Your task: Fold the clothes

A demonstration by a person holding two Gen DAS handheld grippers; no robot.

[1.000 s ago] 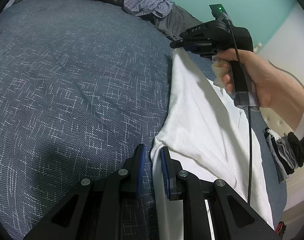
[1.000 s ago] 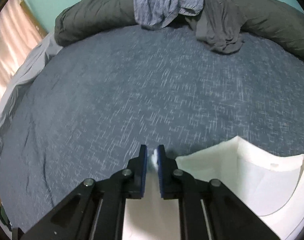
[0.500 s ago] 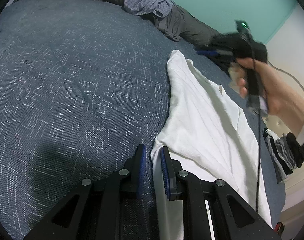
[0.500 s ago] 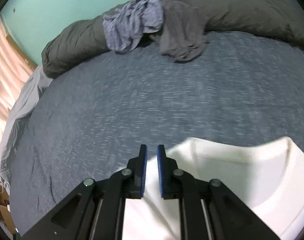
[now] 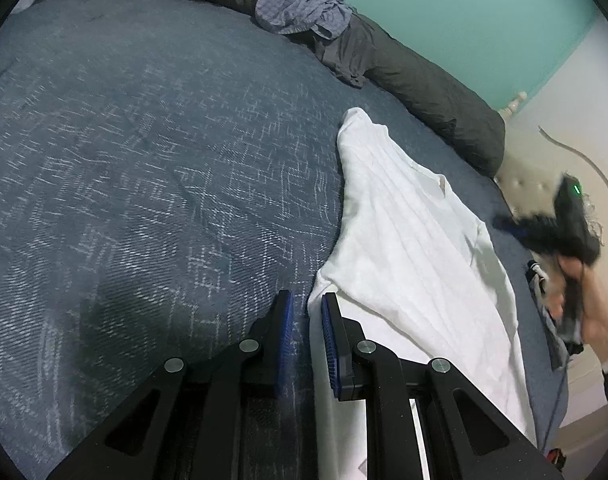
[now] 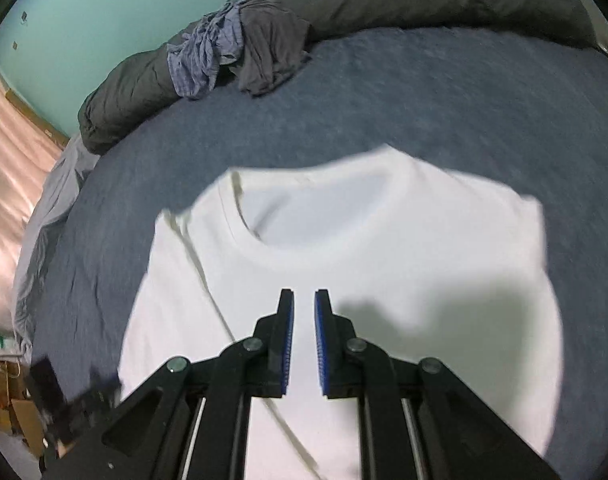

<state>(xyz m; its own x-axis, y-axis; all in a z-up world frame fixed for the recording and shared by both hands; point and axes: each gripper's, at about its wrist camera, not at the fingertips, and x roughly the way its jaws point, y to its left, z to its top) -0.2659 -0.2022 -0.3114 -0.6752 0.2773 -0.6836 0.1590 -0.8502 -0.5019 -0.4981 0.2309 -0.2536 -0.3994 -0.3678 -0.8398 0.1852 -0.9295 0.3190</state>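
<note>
A white shirt (image 5: 404, 248) lies on the blue woven bedspread (image 5: 144, 160). In the right wrist view the shirt (image 6: 384, 260) has its collar at the far end. My left gripper (image 5: 307, 300) rests low on the bed, shut on the shirt's near left edge. My right gripper (image 6: 304, 300) hovers above the shirt's chest, its fingers almost together with nothing between them. From the left wrist view, the right gripper (image 5: 504, 224) is blurred, off the shirt's right side, with a hand (image 5: 576, 300) holding it.
A rolled dark grey duvet (image 5: 424, 92) lines the far edge of the bed, with a blue checked garment (image 5: 300, 8) and a grey garment (image 5: 344, 52) heaped on it. A pink curtain (image 6: 8, 160) and cardboard boxes (image 6: 8, 400) stand beyond the left edge.
My right gripper let go of the shirt's far corner, then drew back and up over the shirt. The corner dropped flat. My left gripper stayed put on the near edge.
</note>
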